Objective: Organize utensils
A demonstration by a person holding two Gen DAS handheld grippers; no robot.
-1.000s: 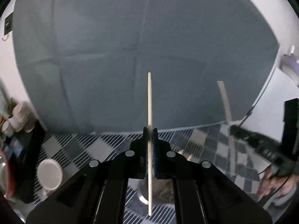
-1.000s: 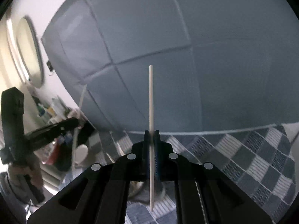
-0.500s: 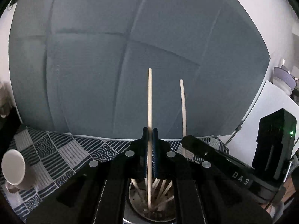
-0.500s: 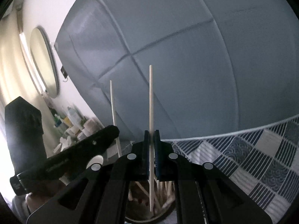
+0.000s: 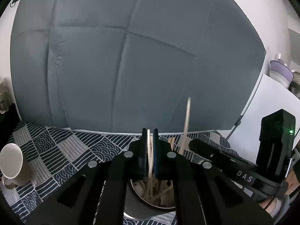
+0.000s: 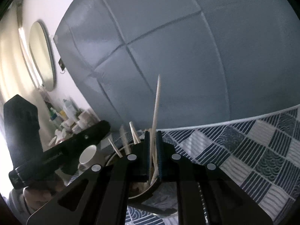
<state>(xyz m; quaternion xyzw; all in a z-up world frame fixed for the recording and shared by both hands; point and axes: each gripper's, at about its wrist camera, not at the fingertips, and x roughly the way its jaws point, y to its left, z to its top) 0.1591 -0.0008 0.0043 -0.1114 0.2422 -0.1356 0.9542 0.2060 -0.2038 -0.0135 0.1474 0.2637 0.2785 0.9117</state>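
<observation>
Left gripper [image 5: 150,136] pinches a chopstick [image 5: 149,150], right gripper's [image 6: 153,138] jaws just loosened around a tilted one [image 6: 156,105], lower ends hidden in the holder [image 5: 150,202].

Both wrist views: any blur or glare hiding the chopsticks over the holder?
Left wrist: the far chopstick is motion-blurred; the holder is dim under the left gripper. Right wrist: the tilted chopstick is sharp; window glare washes out the left edge.
</observation>
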